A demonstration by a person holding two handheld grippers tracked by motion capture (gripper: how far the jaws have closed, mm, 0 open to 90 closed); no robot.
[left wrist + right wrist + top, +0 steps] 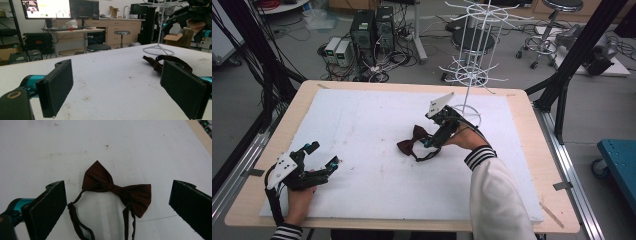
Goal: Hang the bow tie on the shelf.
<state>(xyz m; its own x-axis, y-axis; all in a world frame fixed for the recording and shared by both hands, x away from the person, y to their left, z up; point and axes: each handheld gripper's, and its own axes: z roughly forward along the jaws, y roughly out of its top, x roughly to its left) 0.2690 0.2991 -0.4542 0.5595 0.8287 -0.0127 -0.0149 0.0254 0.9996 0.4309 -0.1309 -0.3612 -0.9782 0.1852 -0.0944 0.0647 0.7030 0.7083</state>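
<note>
Bow tie [117, 191] flat on white desk [362, 130], mid-right. Right claw [438, 136] spread above it, jaws either side of knot. Descend straight, pinch knot, avoid strap loop [75, 220]; height above fabric probably small. Left claw [319, 160] spread, idle, well apart.

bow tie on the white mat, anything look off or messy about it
Nothing looks damaged. The dark red bow tie lies flat but askew on the white mat, its neck strap trailing loose in a loop beneath the open right claw.
</note>
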